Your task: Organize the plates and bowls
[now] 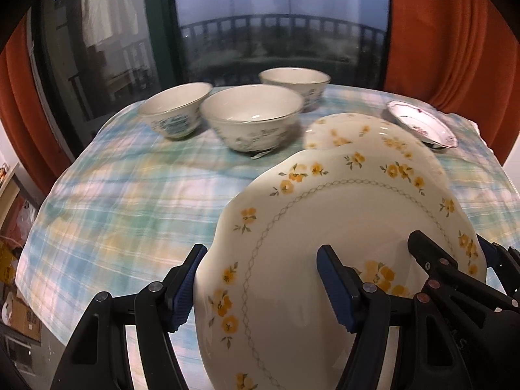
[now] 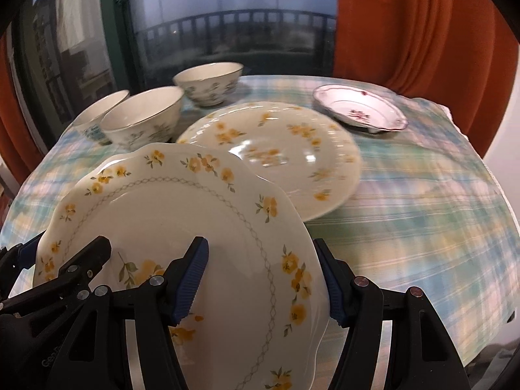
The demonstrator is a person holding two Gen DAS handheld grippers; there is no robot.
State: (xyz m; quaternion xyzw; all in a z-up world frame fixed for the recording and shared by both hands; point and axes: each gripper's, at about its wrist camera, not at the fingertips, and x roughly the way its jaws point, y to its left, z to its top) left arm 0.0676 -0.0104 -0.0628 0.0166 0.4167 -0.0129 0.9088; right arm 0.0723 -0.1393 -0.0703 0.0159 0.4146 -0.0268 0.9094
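While both claws are gripping one yellow-flowered plate (image 2: 182,227) from opposite edges, that plate is hanging tilted above the surface (image 2: 422,214), which is wearing a plaid cloth. The left claw (image 1: 263,282) is pinching the plate's left rim between its blue pads; the right claw (image 2: 263,279) is pinching the right rim in the same way.

Counted items:
- Plates with yellow flowers: two. One is being held; the second plate (image 2: 279,156) is lying flat on the surface, just behind the held one.
- Small dish (image 2: 360,110) with a pink motif: one, sitting at the far right, well apart from the bowls.
- Bowls: three. The left bowl (image 1: 175,110) and middle bowl (image 1: 253,120) are standing close together; the rear bowl (image 1: 295,84) is standing behind them.
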